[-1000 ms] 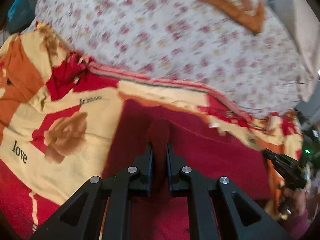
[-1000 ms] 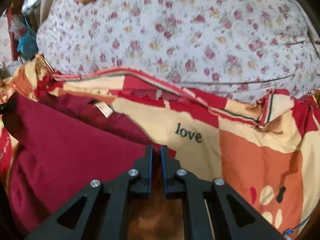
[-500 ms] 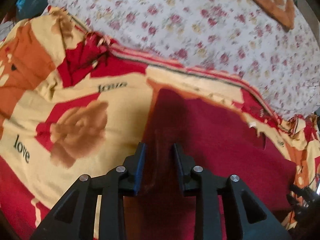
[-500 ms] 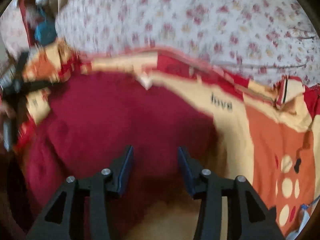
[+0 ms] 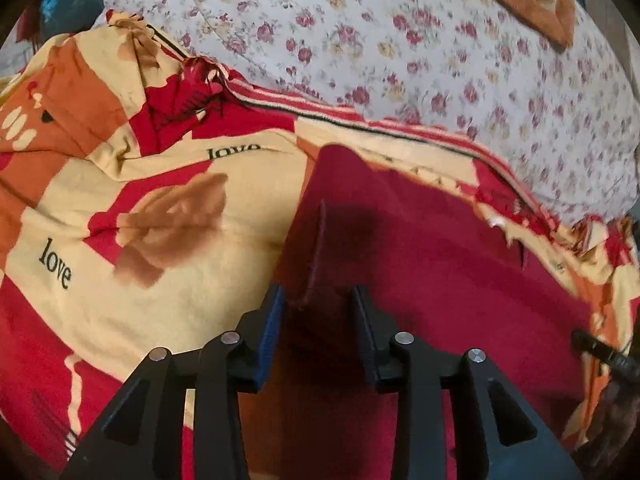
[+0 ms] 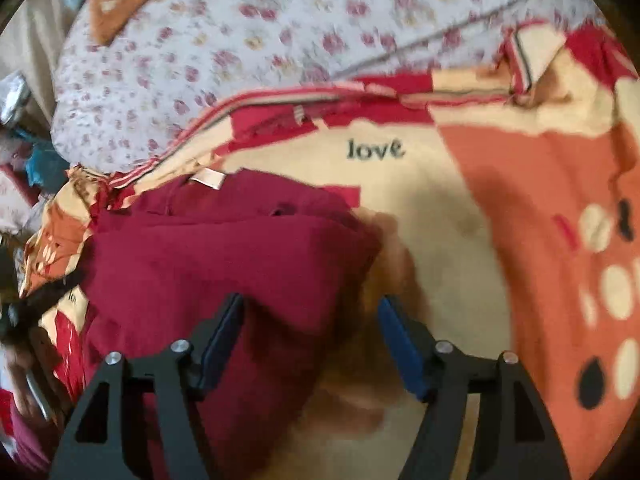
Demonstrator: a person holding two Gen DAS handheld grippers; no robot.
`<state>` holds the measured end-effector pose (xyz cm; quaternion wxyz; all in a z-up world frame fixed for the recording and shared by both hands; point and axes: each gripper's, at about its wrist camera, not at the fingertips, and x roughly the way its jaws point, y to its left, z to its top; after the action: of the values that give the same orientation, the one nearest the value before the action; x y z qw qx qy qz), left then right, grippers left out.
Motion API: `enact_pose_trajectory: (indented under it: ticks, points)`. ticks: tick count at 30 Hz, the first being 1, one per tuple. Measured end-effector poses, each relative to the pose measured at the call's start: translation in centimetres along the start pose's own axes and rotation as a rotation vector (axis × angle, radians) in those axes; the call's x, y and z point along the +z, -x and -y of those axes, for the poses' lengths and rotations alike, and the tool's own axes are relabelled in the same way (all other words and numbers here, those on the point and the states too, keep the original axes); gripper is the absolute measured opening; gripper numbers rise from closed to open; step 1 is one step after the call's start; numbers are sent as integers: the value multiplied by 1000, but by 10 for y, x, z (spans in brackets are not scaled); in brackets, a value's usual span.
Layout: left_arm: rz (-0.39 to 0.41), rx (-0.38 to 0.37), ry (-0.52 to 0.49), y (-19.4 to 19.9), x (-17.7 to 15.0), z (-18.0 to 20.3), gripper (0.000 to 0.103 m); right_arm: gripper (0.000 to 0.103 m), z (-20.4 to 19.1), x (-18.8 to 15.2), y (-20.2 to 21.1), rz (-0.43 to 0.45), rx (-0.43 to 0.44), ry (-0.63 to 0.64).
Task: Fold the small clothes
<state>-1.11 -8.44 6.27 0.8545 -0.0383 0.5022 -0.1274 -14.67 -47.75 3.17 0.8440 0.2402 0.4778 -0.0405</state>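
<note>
left gripper (image 5: 318, 326): fingers now opened, garment (image 5: 420, 264) released | right gripper (image 6: 310, 342): fingers opened wide | fold judged laid on bed (image 5: 168, 312)

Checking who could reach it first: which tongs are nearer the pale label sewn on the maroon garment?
Right, as far as I can tell. The right tongs straddle the maroon garment below its label. The left tongs sit at the opposite edge.
</note>
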Motion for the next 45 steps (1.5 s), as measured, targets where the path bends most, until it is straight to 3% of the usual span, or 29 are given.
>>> enact_pose_trajectory:
  ticks: [2,3,4,5,10,12,13,16,20,25,28,34,38,45]
  points:
    - [-1,6,-4,-2,-2,1,13,45,-8,-1,-8,13,7,34]
    - [0,2,-4,-1,-2,1,14,38,-15,0,-7,29,-17,74]
    - [-1,-2,-7,0,-2,1,14,23,-19,1,-4,45,-29,102]
    - [-1,-5,-8,0,-3,0,16,22,-24,2,1,66,-41,125]
    - [3,-8,-7,-1,-7,1,18,22,-24,8,-11,60,-124,154]
    - [0,-13,-3,5,-10,0,18,34,-21,9,-7,65,-121,134]
    - [0,-19,-2,10,-12,-2,18,45,-19,9,-1,61,-111,113]
    - [-11,-36,-5,24,-23,-7,18,49,-18,2,21,48,-87,90]
    - [-17,-52,-17,43,-47,-11,18,63,-32,-26,49,11,-37,175]
    - [-50,-74,-31,56,-79,-9,18,62,-46,-60,52,-24,48,207]
    - [-54,-90,-30,67,-94,-9,18,21,-48,-70,49,29,-86,258]
    - [-73,-72,-60,80,-123,-9,18,21,-23,-86,46,-18,-54,171]
    - [-76,-64,-52,83,-133,-11,18,43,-23,-92,62,-17,-25,120]
    - [-78,-56,-65,91,-146,-7,18,52,-37,-114,91,-19,16,175]
